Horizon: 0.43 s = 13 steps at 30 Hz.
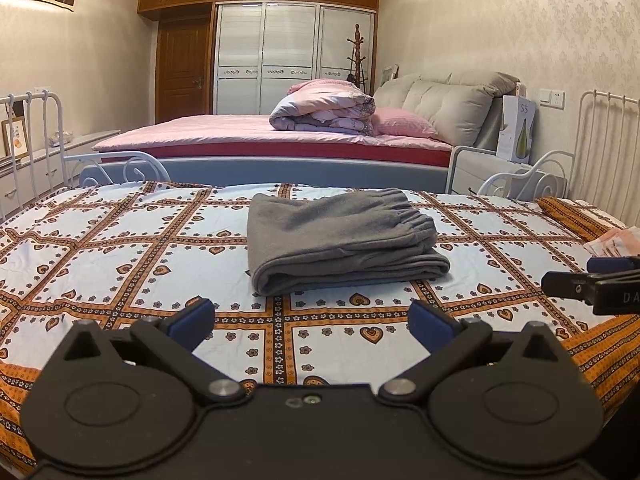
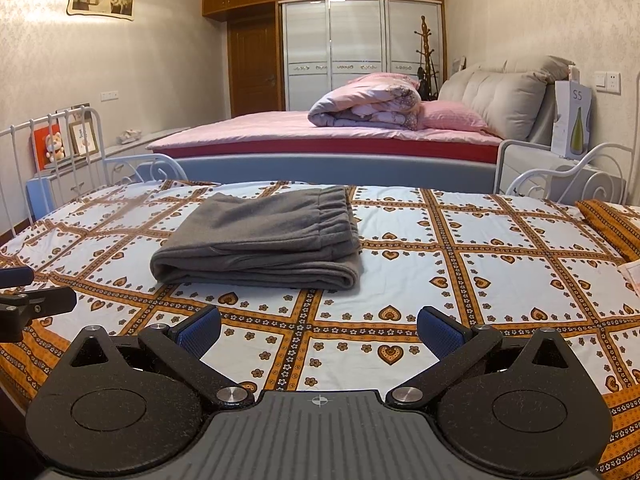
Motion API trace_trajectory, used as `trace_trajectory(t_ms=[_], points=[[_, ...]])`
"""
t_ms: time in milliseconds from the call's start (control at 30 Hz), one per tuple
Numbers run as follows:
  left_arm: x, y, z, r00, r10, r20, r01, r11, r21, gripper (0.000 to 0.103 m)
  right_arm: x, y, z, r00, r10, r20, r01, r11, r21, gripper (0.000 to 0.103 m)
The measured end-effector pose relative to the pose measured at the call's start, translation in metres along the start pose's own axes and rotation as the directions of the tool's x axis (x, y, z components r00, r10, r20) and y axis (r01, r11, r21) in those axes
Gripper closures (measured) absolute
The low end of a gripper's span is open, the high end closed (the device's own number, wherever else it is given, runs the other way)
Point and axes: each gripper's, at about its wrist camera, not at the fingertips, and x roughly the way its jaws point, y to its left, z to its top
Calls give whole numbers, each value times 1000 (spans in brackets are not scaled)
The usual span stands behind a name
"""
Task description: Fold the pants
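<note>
- Pants [image 1: 344,240]: grey fleece, folded into a compact stack of layers, lying on the patterned bedspread [image 1: 120,248] near the middle of the near bed; elastic waistband on top, toward the right and far side
- Left claw [image 1: 312,322]: released, blue pads spread wide, nothing between them; hovers just short of the stack's near edge, not touching it
- Right claw [image 2: 318,326]: also released and empty, pads wide apart; the stack sits ahead and to its left, apart from the pads
- Each claw's tip shows at the edge of the other's view, so the two are side by side in front of the bed
- Judgement: fold looks essentially done; step in hand is likely a final tidy or a pull-back
- If tidying: the near folded edge bulges, layers slightly uneven at the right corner; press flat from above with pads, do not pinch one layer alone, or the stack will drag open
- Fleece is soft and grippy, so lift clear rather than slide
</note>
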Motion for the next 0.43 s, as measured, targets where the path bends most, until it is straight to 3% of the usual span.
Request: trace_trajectory(t_ms=[433], points=[[-2,1,1,1000,-18,8,18,1000,9,7,0,-3,0,1000,3,2,-3,1000,-3,0]])
